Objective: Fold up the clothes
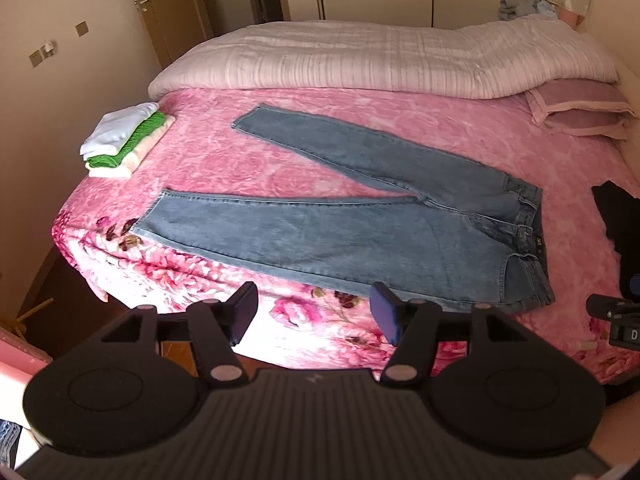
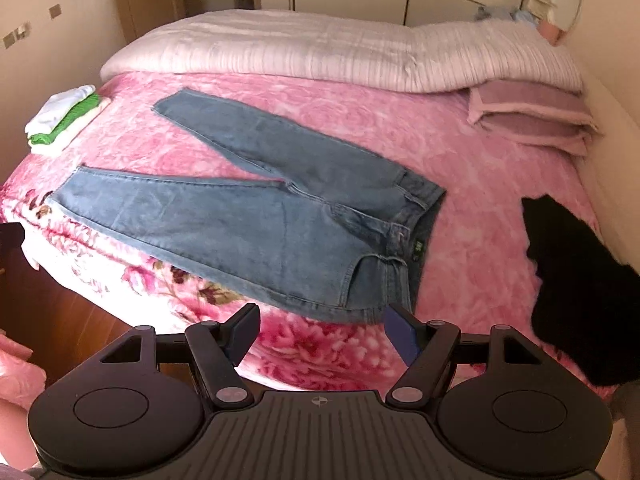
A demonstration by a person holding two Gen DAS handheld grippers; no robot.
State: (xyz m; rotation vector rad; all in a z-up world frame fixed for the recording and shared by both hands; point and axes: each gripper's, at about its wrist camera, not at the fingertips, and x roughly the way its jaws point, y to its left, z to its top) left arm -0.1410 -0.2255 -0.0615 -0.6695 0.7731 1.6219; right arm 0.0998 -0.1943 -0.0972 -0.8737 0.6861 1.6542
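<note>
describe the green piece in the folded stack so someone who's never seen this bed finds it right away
Start at the pink floral bedspread and go to its far left corner, just below the rolled pale quilt. There sits a small stack of folded clothes. The green knit is its middle layer, ribbed and bright, sandwiched between a white piece above and a cream one below.

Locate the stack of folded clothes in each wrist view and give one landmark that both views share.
Left wrist: stack of folded clothes at left, on the bed's far left corner.
Right wrist: stack at far left edge, same corner.
Shared landmark: the jeans spread mid-bed.
</note>
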